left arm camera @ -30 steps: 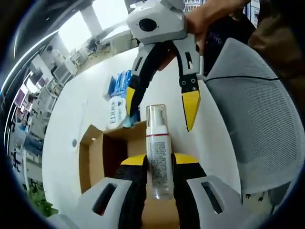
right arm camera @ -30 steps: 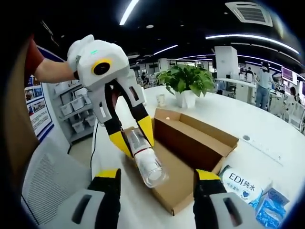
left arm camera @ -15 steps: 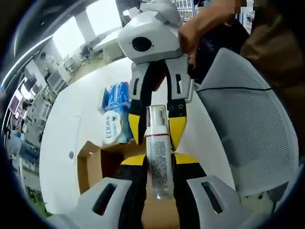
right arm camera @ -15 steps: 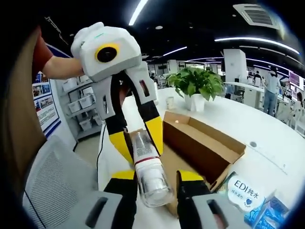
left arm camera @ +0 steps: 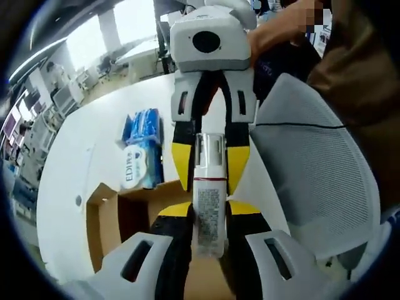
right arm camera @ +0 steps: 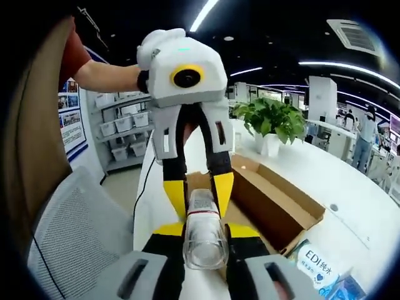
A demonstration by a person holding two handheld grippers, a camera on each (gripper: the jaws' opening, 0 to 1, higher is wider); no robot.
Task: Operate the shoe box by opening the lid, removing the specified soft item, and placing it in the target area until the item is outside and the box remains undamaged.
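Where the left gripper view looks along its own jaws, the left gripper (left arm camera: 210, 212) is clenched on the lower body of a bottle (left arm camera: 209, 206), a white cylinder with a red band and a clear cap. The right gripper (left arm camera: 210, 169) comes in from above, its yellow-tipped jaws closed on either side of the clear cap, so both claws grasp the same bottle. A hand (left arm camera: 275, 31) holds the right gripper's white housing. Below the bottle lies an open cardboard box (left arm camera: 109, 219) on a white table (left arm camera: 94, 144); the bottle is raised above it, outside the box. Just beyond the box's far edge rest a white pack printed "EDI" (left arm camera: 134, 175) and a blue packet (left arm camera: 142, 128), touching each other. A grey mesh chair back (left arm camera: 312, 181) stands off the table's edge.

Seen from the right gripper view, the right gripper (right arm camera: 205, 232) grips the clear cap end of the bottle (right arm camera: 203, 234), and the left gripper (right arm camera: 200, 190) clamps the body further along. The open box (right arm camera: 275, 203) sits on the table (right arm camera: 337, 181) behind the bottle, flaps raised. The white pack (right arm camera: 319, 265) lies near the box's corner. A potted plant (right arm camera: 272, 122) stands toward the table's far edge. The mesh chair back (right arm camera: 75, 231) is beside the table edge.
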